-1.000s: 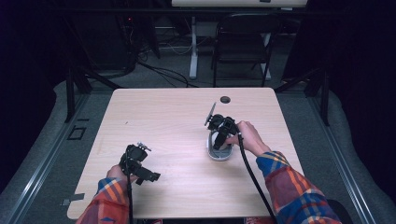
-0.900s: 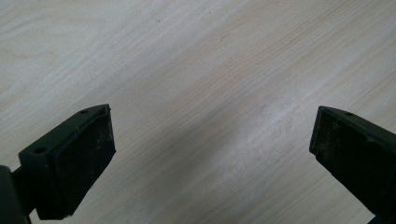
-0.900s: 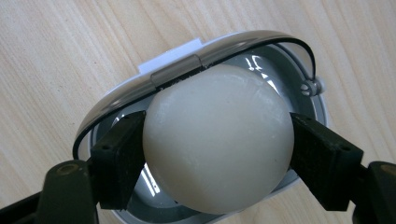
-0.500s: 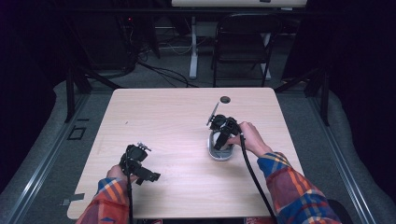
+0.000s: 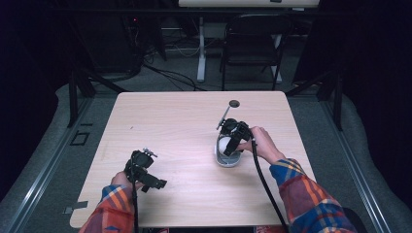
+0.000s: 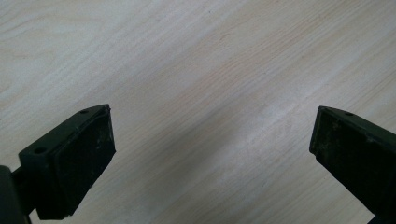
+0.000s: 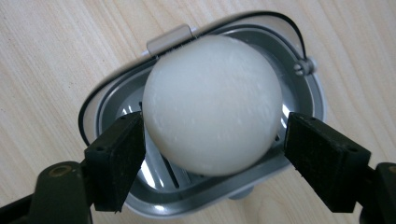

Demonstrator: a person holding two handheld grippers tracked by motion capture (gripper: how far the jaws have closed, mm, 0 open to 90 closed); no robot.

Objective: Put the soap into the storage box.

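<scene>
A: What lay between the jaws of the right gripper point(image 7: 212, 158)?

B: A white egg point(image 7: 212, 105), seated in a metal egg slicer point(image 7: 299, 88) on the wooden table point(image 5: 170, 121). In the right gripper view the jaws flanked the egg's lower half. The left pad point(image 7: 116, 158) met the shell or stood just beside it; the right pad point(image 7: 322, 158) stood slightly apart. A grip could not be confirmed.

A: And in the high view?

B: The right gripper point(image 5: 232, 141) stood over the egg slicer point(image 5: 227, 158), right of the table's centre. A thin rod point(image 5: 223, 115) rose from it toward a dark round grommet point(image 5: 234, 103) near the far edge.

A: The left gripper point(image 6: 210, 158)?

B: Its jaws were spread wide over bare wood, gripping nothing. In the high view the left gripper point(image 5: 143, 171) sat near the front-left edge, well apart from the slicer.
</scene>
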